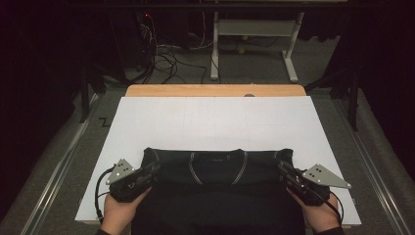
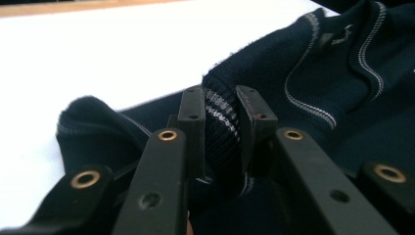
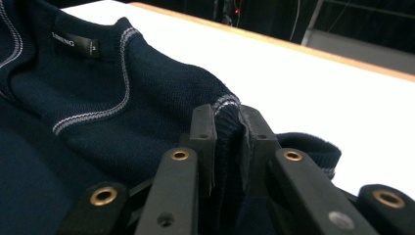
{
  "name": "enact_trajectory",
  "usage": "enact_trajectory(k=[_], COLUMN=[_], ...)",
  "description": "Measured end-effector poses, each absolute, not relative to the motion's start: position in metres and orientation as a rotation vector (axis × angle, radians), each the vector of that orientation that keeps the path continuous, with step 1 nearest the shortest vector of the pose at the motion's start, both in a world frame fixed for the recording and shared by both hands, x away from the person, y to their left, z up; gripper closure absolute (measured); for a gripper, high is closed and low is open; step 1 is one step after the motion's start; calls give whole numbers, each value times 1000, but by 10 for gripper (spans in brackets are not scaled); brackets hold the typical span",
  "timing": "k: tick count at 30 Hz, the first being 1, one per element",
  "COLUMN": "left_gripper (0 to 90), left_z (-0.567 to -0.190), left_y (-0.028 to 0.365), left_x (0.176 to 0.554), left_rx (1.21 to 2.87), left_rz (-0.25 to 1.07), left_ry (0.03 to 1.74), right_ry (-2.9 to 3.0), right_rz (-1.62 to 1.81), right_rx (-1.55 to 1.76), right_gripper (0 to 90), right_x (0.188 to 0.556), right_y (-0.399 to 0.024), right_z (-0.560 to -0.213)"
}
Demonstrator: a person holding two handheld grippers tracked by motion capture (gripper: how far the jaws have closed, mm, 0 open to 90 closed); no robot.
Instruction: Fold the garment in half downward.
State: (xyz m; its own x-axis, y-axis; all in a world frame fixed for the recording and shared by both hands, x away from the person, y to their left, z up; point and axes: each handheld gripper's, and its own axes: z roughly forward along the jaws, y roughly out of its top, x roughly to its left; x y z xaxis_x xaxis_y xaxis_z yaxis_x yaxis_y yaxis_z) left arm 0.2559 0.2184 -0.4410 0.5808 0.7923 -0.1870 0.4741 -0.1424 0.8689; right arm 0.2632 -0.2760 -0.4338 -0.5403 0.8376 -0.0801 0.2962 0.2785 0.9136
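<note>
A dark navy knitted sweater (image 1: 218, 169) with thin white stripes at the neckline lies on the white table sheet (image 1: 215, 120), its lower part hanging over the near edge. My left gripper (image 1: 151, 172) is shut on a bunched ribbed edge of the sweater (image 2: 221, 132) at its left side. My right gripper (image 1: 284, 171) is shut on the ribbed edge (image 3: 227, 137) at its right side. The collar label (image 3: 73, 43) shows in the right gripper view. A hand holds each gripper from below.
The white sheet covers a wooden table whose far edge (image 1: 215, 90) shows bare. Beyond it stand a table frame (image 1: 254, 39) and loose cables (image 1: 166, 58) on the floor. Metal rails (image 1: 63, 161) run along both sides.
</note>
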Motion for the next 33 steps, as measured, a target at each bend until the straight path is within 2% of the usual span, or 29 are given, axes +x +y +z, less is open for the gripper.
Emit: enact_trajectory(k=[16,26,30,33], left_gripper=[708,693,651,578], left_z=[-441,-460,-470,-474], left_y=[223,219,218,219], left_x=[222,241,253,257], left_rx=[1803,1896,1921,1940], left_rz=[368,342,305,303], left_ry=[1010,1081,1131,1159], right_ry=[1996,2093,2115,2128], right_rz=[1263,1195,1189,1150], right_rx=[1058,1143,1192,1194], right_gripper=[789,771,762,748], right_x=[225,238,246,251], right_y=[-285,-283,-284,-282], right_z=[-435,-450,-457,-461])
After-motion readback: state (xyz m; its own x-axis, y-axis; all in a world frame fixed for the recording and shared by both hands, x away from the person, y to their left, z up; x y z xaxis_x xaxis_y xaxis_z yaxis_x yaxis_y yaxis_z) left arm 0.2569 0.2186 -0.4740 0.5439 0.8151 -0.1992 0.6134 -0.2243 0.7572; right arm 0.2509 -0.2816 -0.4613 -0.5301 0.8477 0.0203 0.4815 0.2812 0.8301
